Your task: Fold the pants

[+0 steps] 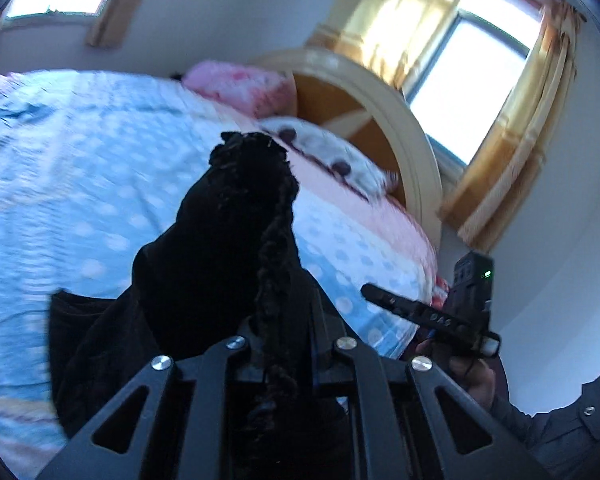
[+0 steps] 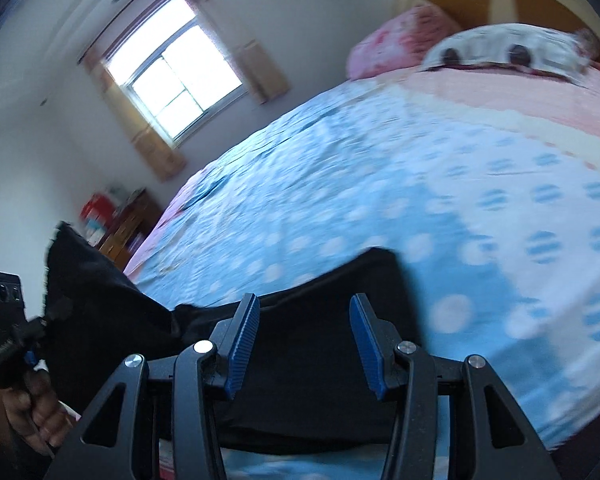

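The black pants [image 1: 220, 264] are bunched up in my left gripper [image 1: 278, 340], which is shut on them and holds a fold raised above the bed; its fingertips are hidden by the cloth. In the right wrist view the pants [image 2: 320, 340] lie flat on the near part of the bed, one end lifted at the left. My right gripper [image 2: 305, 342] is open, its blue pads [image 2: 242, 344] apart just over the cloth. The right gripper also shows in the left wrist view [image 1: 384, 300], and the left gripper in the right wrist view [image 2: 32, 344].
The bed [image 2: 380, 184] has a blue and pink dotted cover. A pink pillow [image 2: 396, 36], a white pillow [image 2: 500, 48] and a curved headboard [image 1: 384, 112] are at its far end. Windows with curtains [image 2: 180, 76] and a wooden cabinet [image 2: 124, 224] stand beyond.
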The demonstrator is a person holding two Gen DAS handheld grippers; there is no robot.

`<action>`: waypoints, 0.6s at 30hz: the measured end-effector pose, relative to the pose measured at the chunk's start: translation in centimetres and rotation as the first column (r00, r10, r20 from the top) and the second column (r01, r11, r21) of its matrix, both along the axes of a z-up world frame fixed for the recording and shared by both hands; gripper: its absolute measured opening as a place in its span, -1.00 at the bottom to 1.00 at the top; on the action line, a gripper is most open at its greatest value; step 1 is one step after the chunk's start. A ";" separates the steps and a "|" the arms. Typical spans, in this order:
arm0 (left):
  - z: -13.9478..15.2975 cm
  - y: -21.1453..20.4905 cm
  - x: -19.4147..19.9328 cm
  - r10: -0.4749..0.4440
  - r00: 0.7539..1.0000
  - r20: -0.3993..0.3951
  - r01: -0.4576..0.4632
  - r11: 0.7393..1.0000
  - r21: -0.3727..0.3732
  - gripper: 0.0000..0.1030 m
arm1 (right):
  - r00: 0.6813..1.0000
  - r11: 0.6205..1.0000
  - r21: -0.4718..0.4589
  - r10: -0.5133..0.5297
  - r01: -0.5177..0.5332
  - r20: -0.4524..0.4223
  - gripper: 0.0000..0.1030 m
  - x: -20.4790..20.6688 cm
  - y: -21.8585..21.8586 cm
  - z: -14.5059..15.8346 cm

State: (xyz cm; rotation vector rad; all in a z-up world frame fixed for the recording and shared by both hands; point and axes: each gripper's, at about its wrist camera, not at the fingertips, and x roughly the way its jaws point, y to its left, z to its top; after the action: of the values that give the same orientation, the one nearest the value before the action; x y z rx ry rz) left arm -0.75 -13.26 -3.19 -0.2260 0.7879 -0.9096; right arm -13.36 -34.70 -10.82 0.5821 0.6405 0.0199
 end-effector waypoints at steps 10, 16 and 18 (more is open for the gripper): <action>-4.7 -10.1 1.0 -0.120 0.992 -0.041 0.125 0.981 0.145 -0.76 | 0.995 0.993 0.058 -0.103 0.104 -0.016 -0.04 -1.3 -4.5 -1.8; -7.3 -13.1 1.3 -0.136 0.988 -0.072 0.148 0.969 0.199 -0.73 | 0.992 0.990 0.074 -0.118 0.121 -0.041 -0.04 -1.2 -5.0 -2.8; -7.8 -14.1 1.0 -0.146 0.987 -0.069 0.157 0.962 0.225 -0.62 | 0.991 0.989 0.075 -0.125 0.128 -0.048 -0.04 -1.2 -5.2 -3.1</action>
State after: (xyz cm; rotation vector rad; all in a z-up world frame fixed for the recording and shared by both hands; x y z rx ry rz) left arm 0.24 -27.38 -10.97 0.0146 0.9608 -0.9503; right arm -14.56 -39.85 -13.94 0.6996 0.6456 -0.0869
